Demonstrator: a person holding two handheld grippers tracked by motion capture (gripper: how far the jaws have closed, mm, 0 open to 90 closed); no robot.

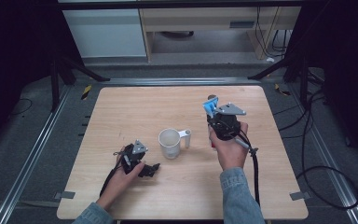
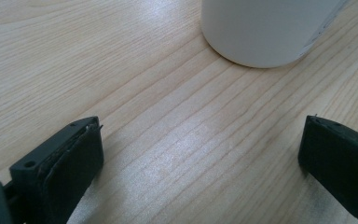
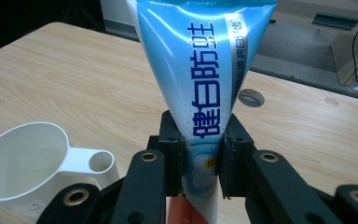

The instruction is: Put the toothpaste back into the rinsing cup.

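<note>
A white cup (image 1: 169, 142) with a short handle (image 1: 185, 136) stands near the middle of the wooden table (image 1: 121, 107). My right gripper (image 1: 213, 122) hovers just right of the cup, shut on a blue toothpaste tube (image 1: 209, 107) held upright. In the right gripper view the tube (image 3: 205, 70) rises between the black jaws, my right gripper (image 3: 200, 156) clamped low on it, with the cup (image 3: 21, 161) at lower left. My left gripper (image 1: 153, 169) rests on the table left of and nearer than the cup. Seen along its jaws, my left gripper (image 2: 200, 140) stands open, the cup's base (image 2: 261, 32) just ahead.
A small round grey mark (image 3: 251, 97) lies on the table behind the tube. Metal rails (image 1: 37, 144) run along both sides of the table. Cables (image 1: 317, 172) lie on the floor at the right. Cabinets (image 1: 107, 32) stand beyond the far edge.
</note>
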